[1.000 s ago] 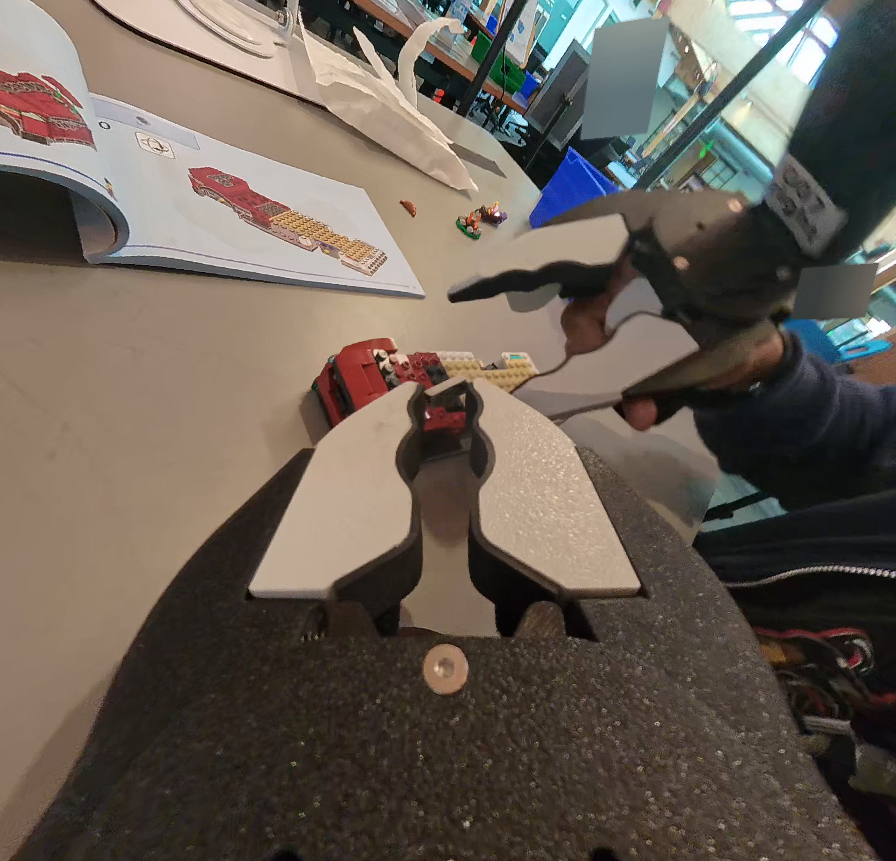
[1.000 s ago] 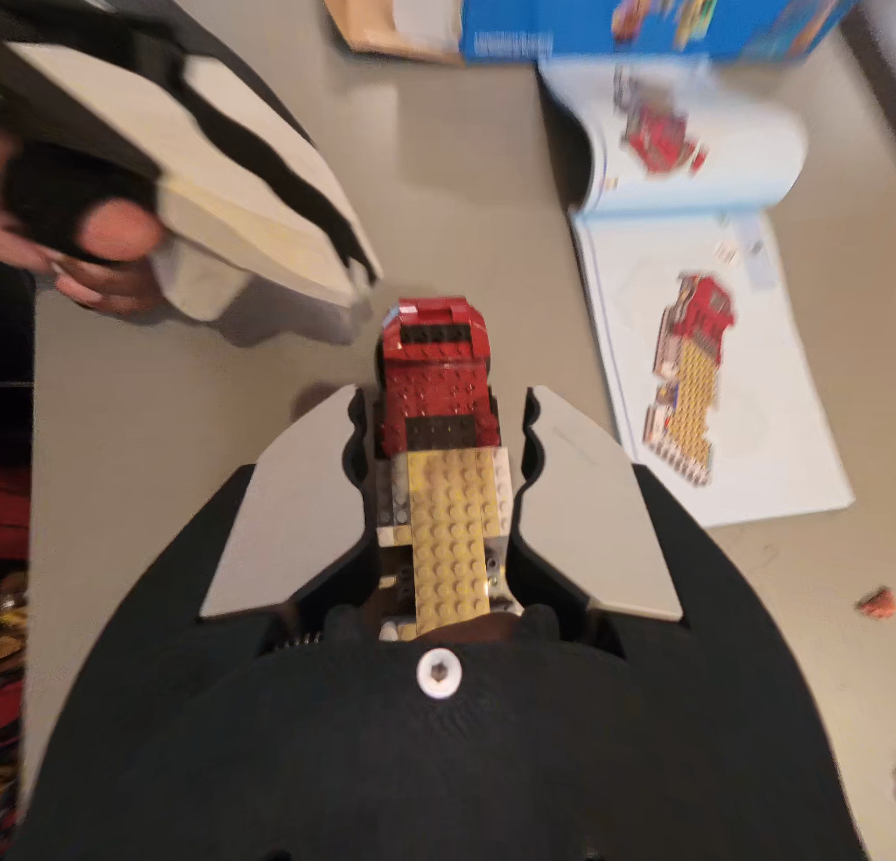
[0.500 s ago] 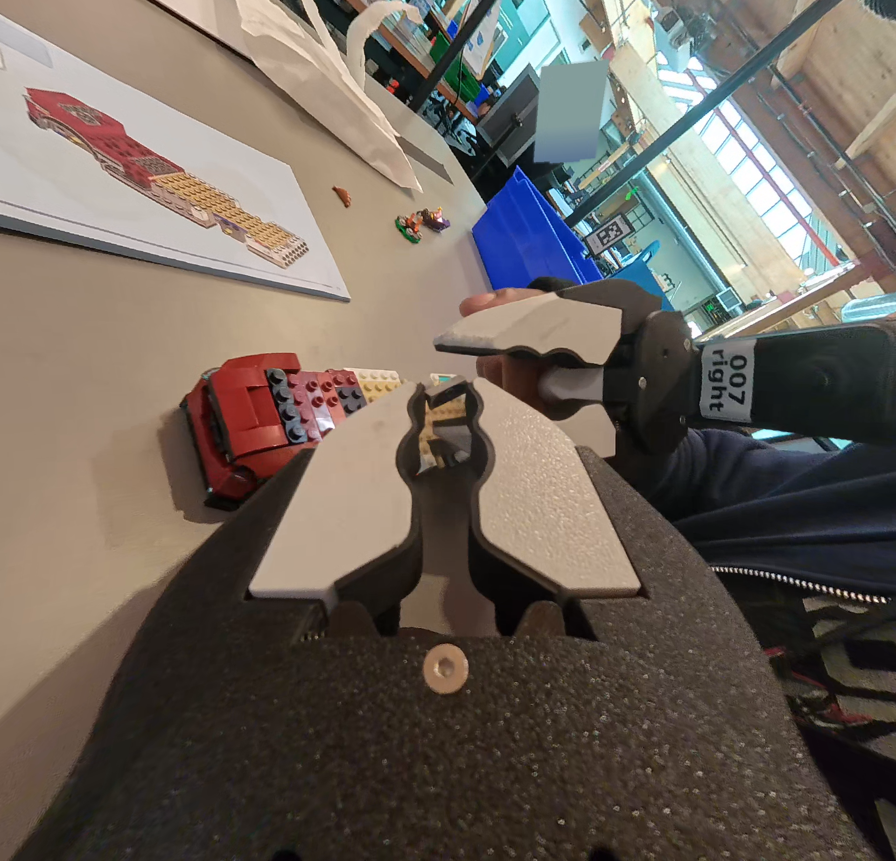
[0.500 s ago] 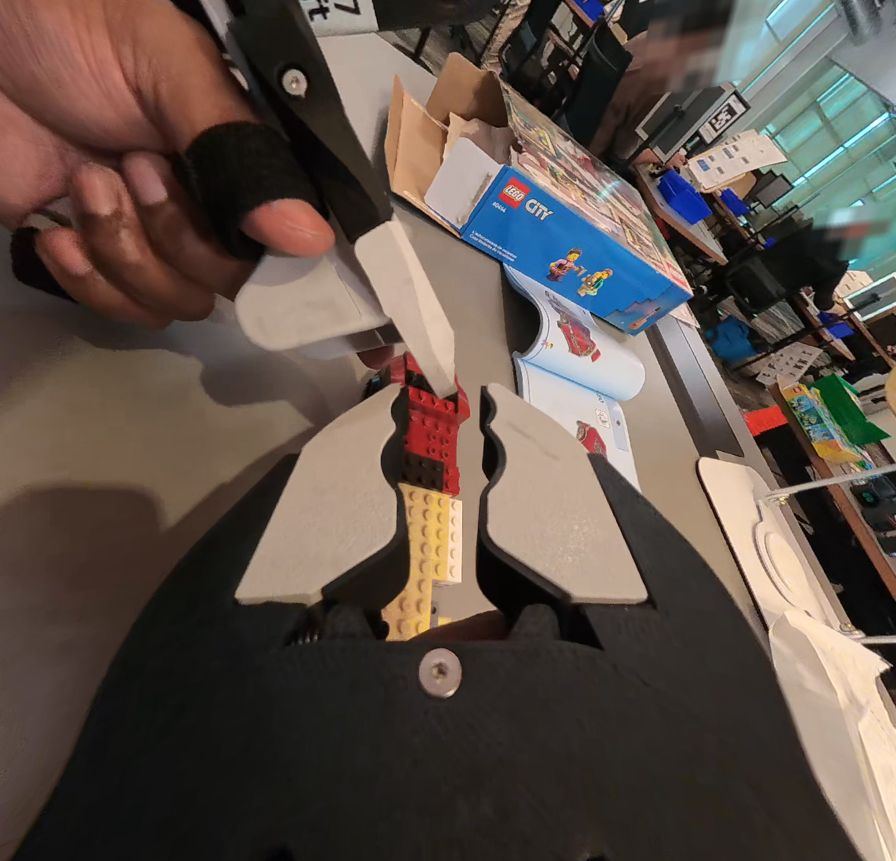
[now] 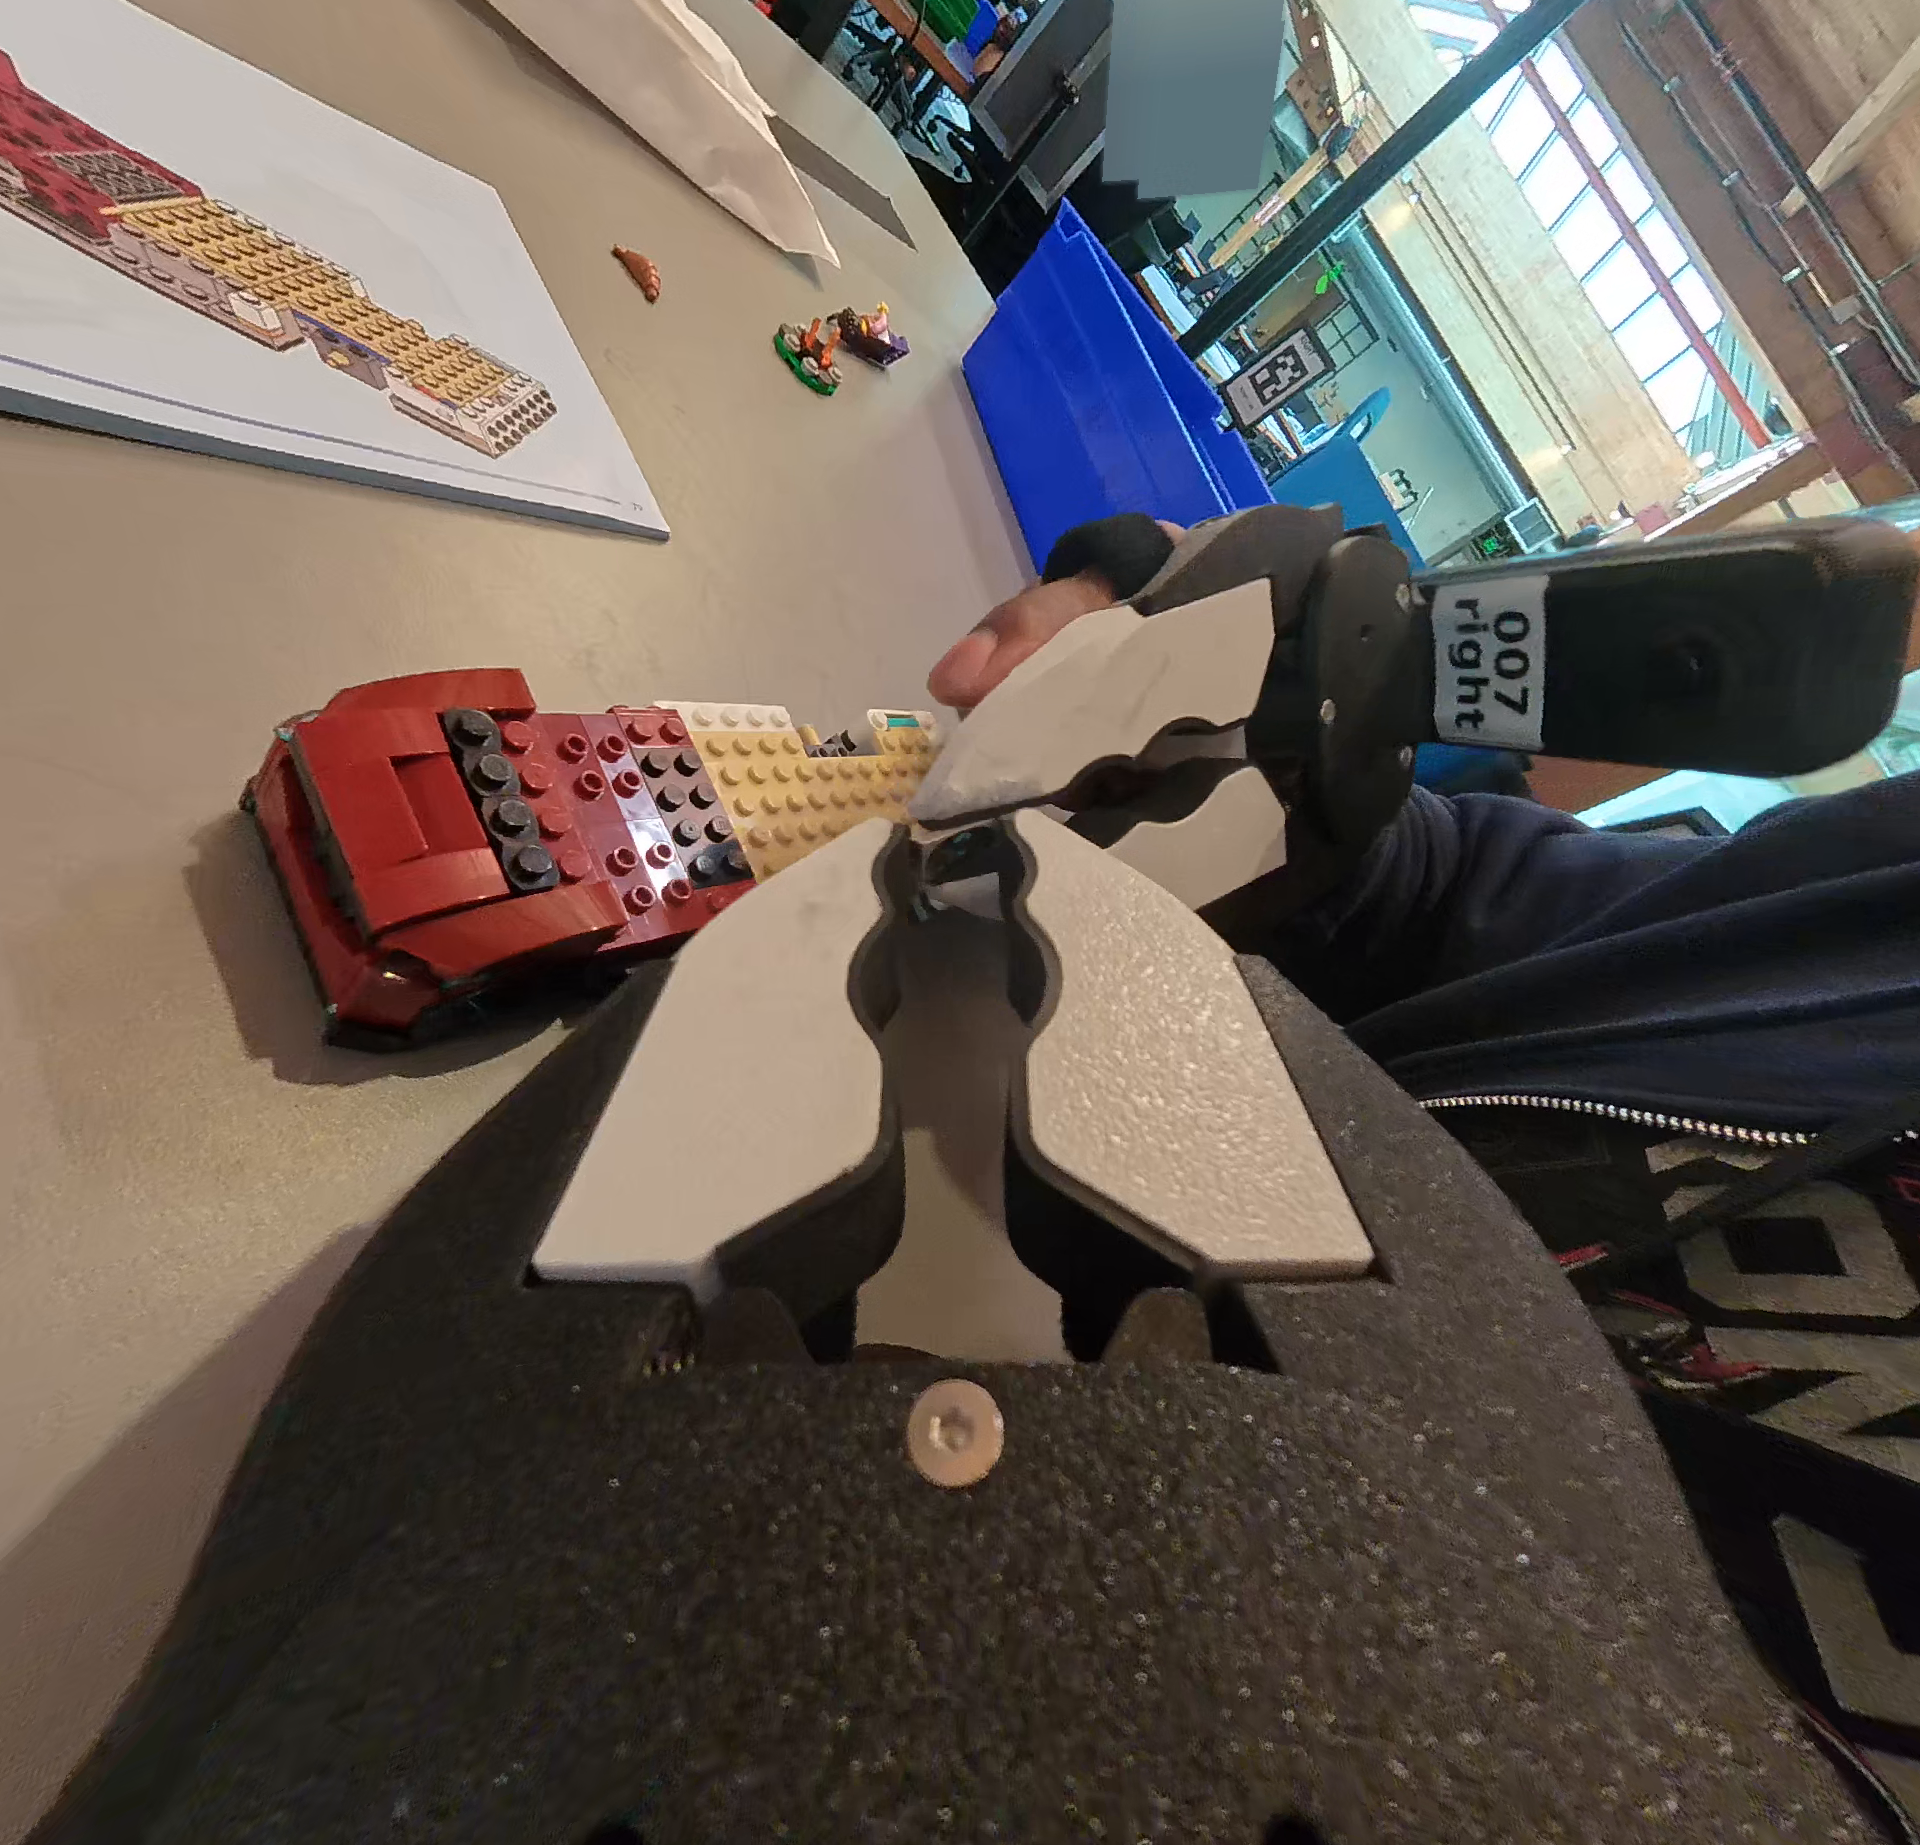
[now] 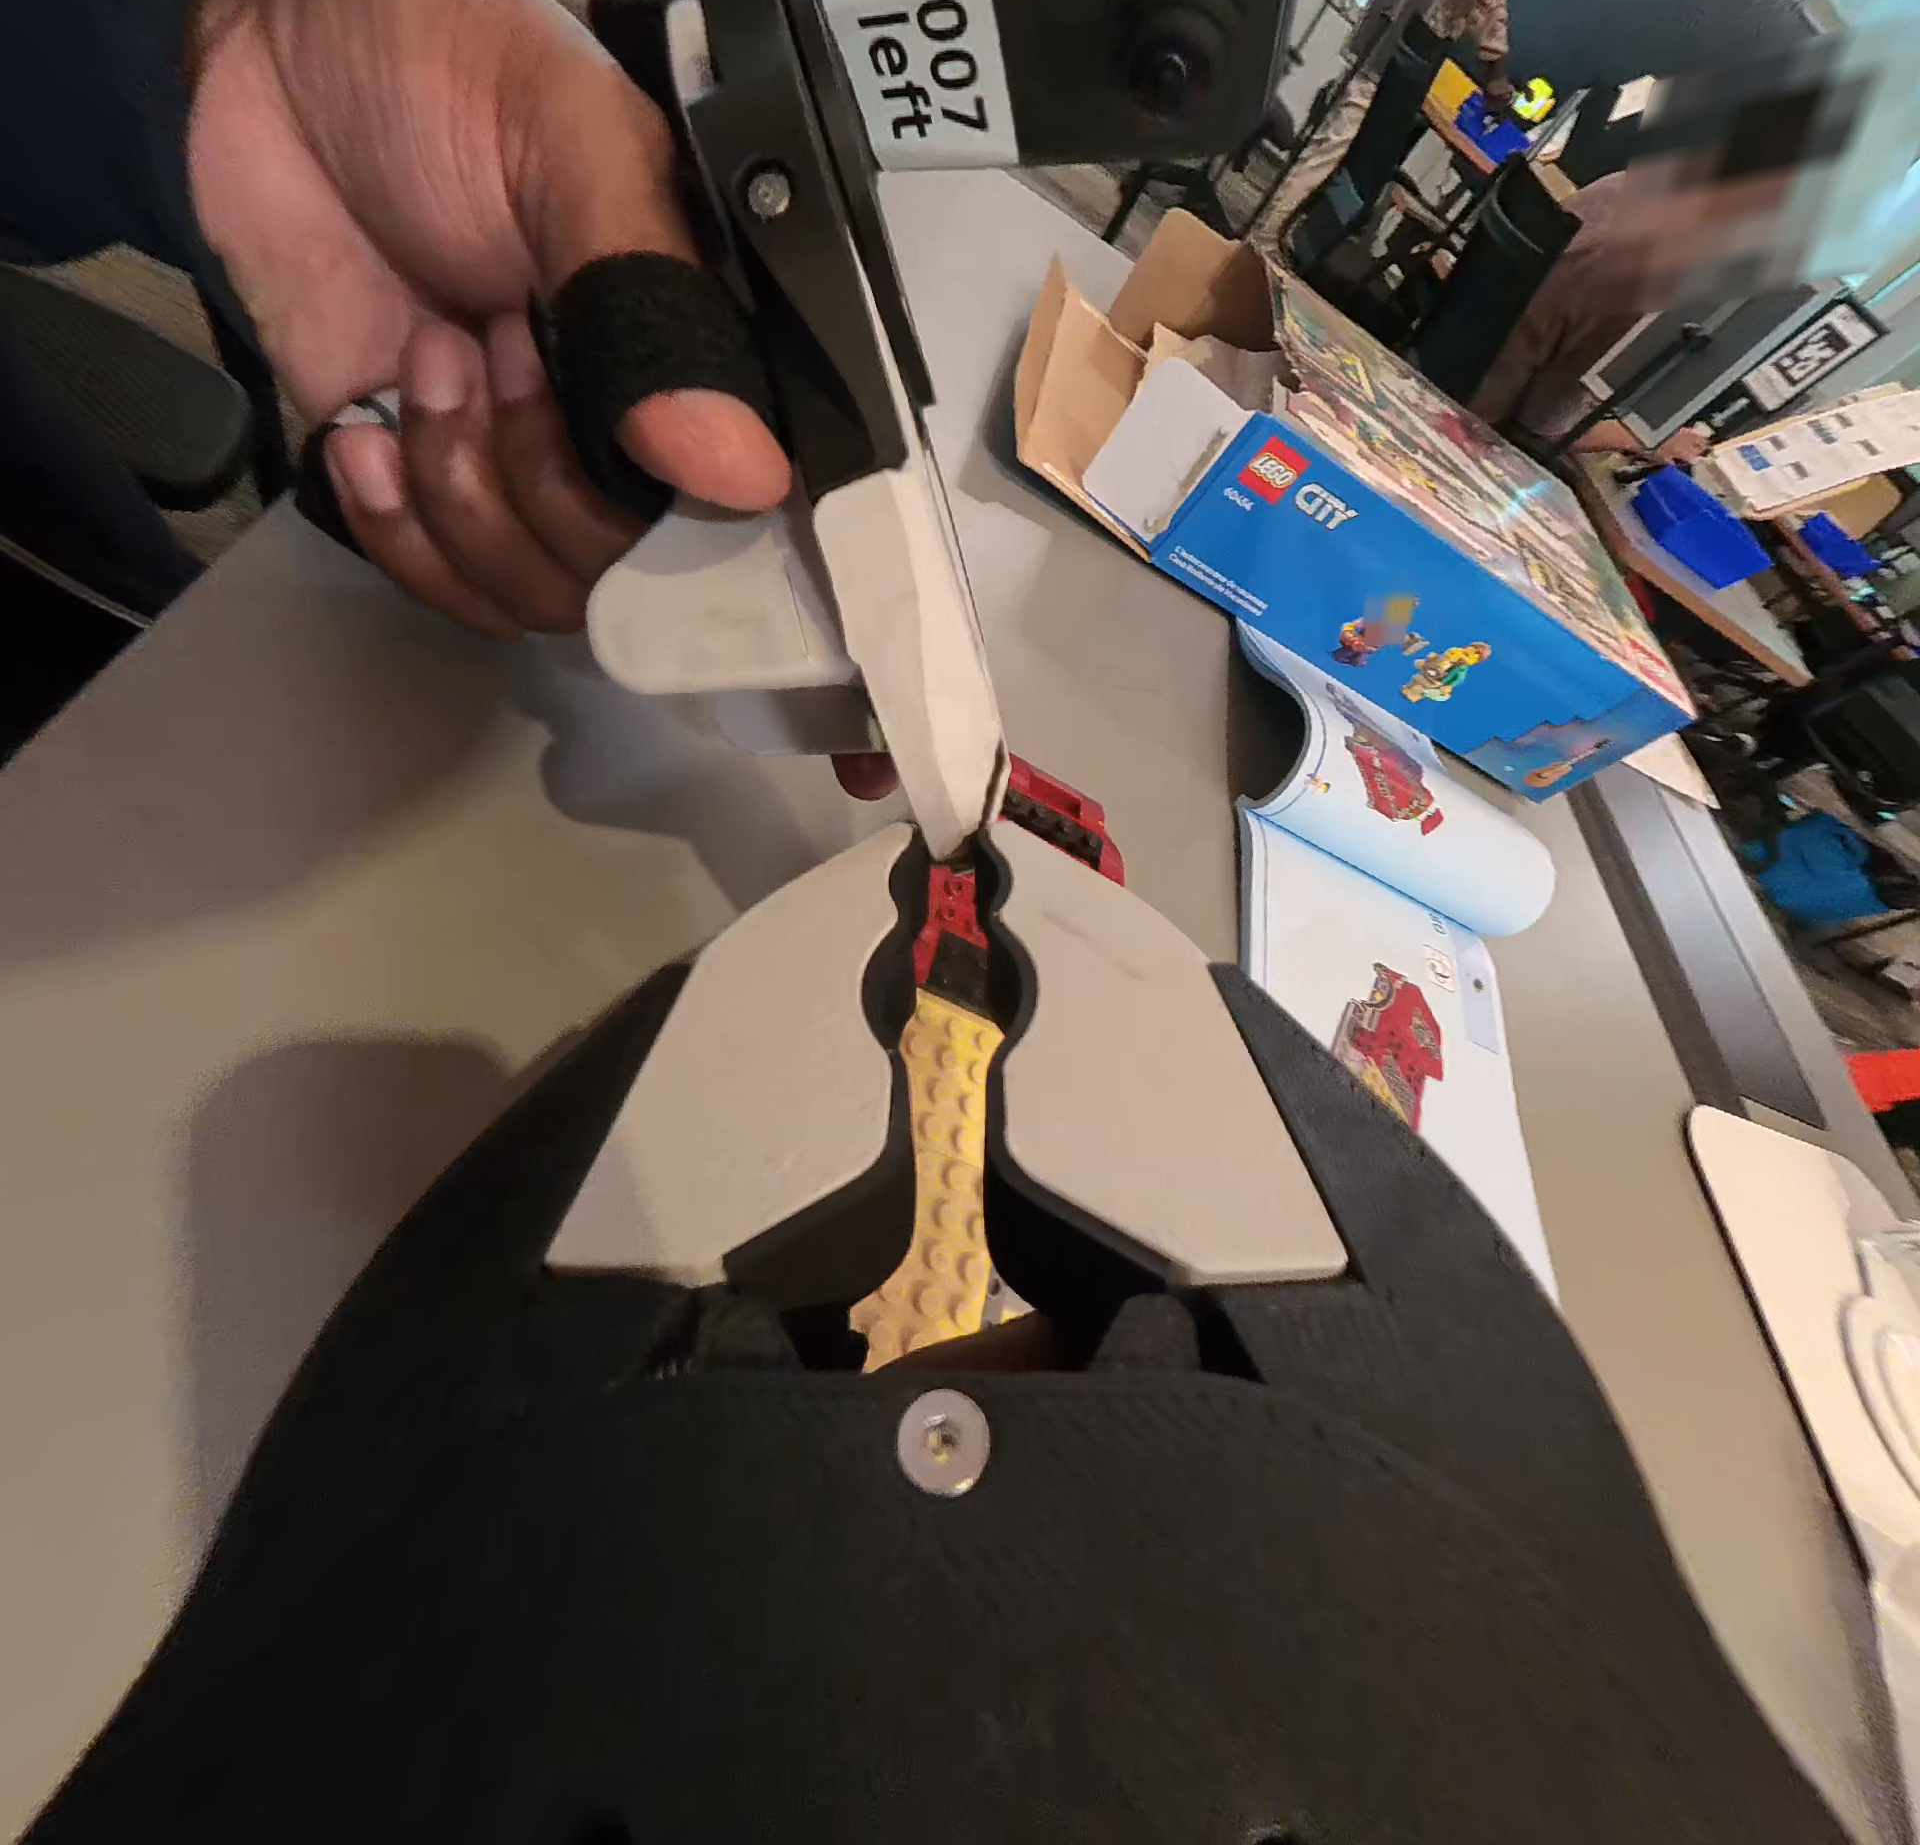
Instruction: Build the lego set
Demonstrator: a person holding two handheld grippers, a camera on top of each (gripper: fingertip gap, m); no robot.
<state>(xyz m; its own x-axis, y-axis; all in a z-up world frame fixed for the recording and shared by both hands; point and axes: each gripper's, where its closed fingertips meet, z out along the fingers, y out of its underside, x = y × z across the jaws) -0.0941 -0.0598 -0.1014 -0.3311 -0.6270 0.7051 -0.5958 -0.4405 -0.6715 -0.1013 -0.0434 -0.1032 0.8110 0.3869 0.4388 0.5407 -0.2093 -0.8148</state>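
Left gripper (image 5: 958, 839) held low over table (image 5: 156, 1172), jaws nearly closed; whether they pinch anything: cannot tell. Right gripper (image 6: 951, 845) crosses its tips, also nearly closed. Brick truck (image 5: 520, 829) lies just left. Only right view shows blue box (image 6: 1434, 590).

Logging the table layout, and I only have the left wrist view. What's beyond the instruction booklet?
Observer: A blue toy box, its cardboard end torn open, lies just past the booklet.
Operator: Is the booklet lying flat?
Observer: No. Its far page curls over into a roll.
Operator: Anything else near it?
Observer: A white board with a rounded corner lies on the booklet's other side from the brick car, apart from the booklet.
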